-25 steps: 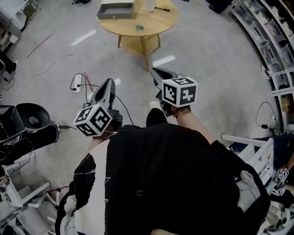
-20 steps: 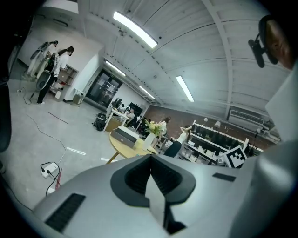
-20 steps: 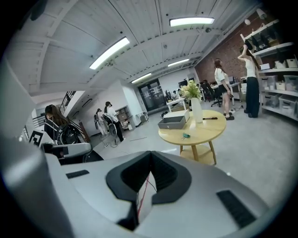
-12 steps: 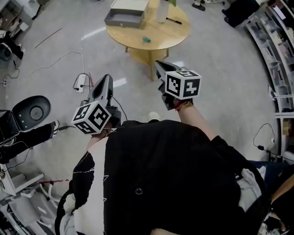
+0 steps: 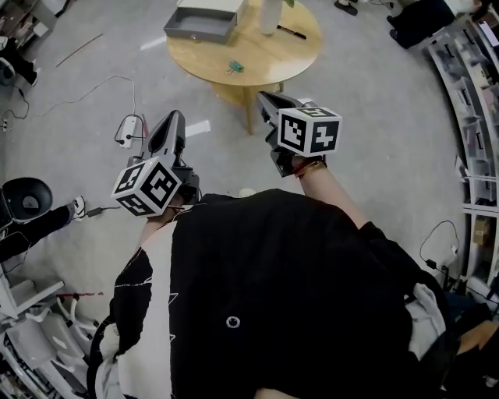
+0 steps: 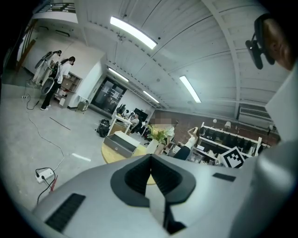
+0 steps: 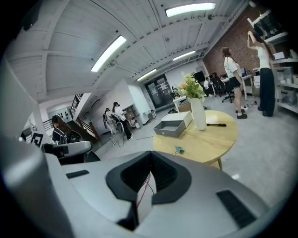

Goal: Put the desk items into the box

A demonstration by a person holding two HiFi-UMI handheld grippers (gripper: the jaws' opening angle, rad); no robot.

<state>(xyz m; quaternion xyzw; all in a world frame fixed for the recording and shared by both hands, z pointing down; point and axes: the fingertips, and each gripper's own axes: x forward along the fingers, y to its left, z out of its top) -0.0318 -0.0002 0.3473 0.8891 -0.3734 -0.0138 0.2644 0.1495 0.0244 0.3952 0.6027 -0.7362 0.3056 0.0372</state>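
A round wooden table [image 5: 257, 58] stands ahead on the floor, some way beyond both grippers. On it are an open grey box [image 5: 199, 22], a white vase [image 5: 270, 15], a black pen [image 5: 293, 33] and a small teal item [image 5: 234, 67]. My left gripper [image 5: 173, 123] and right gripper [image 5: 265, 100] are held out over the floor, short of the table, both shut and empty. The right gripper view shows the box [image 7: 173, 126], the vase with a plant [image 7: 198, 114], the pen [image 7: 215, 124] and the teal item [image 7: 179, 150] beyond the shut right gripper [image 7: 151, 155]. The left gripper [image 6: 150, 158] points at the box [image 6: 120, 143].
A power strip [image 5: 129, 131] with a trailing cable lies on the floor to the left. A black stool [image 5: 27, 199] stands at far left, shelving [image 5: 475, 78] runs along the right. Several people stand in the background [image 7: 260, 60].
The person has walked forward toward the table, carrying both grippers along. The stool has slid away to the left edge of view. Both pairs of jaws stay shut.
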